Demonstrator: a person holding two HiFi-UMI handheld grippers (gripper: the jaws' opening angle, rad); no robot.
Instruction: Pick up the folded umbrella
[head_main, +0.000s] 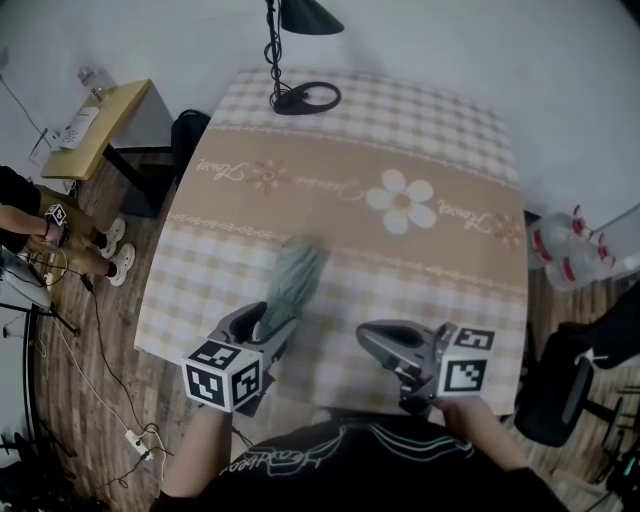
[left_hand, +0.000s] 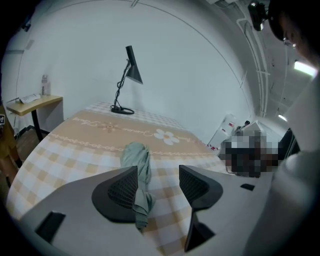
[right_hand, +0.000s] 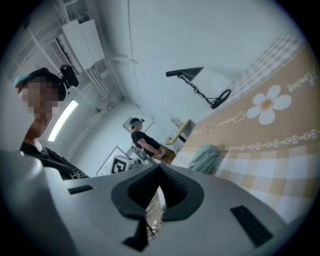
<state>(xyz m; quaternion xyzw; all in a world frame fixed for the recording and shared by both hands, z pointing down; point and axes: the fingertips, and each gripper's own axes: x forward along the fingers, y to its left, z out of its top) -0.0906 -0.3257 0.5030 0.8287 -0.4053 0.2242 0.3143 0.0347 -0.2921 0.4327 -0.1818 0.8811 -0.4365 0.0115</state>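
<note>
The folded teal umbrella lies on the checked tablecloth near the table's front edge, pointing away from me. My left gripper is open around its near end. In the left gripper view the umbrella runs between the jaws of the left gripper, close against the left pad and apart from the right one. My right gripper hovers to the right of the umbrella, jaws shut with nothing in them. In the right gripper view the umbrella lies ahead of the closed right gripper.
A black desk lamp stands at the table's far edge. A wooden side desk and a seated person are at the left. Water bottles and a black chair are on the floor at the right.
</note>
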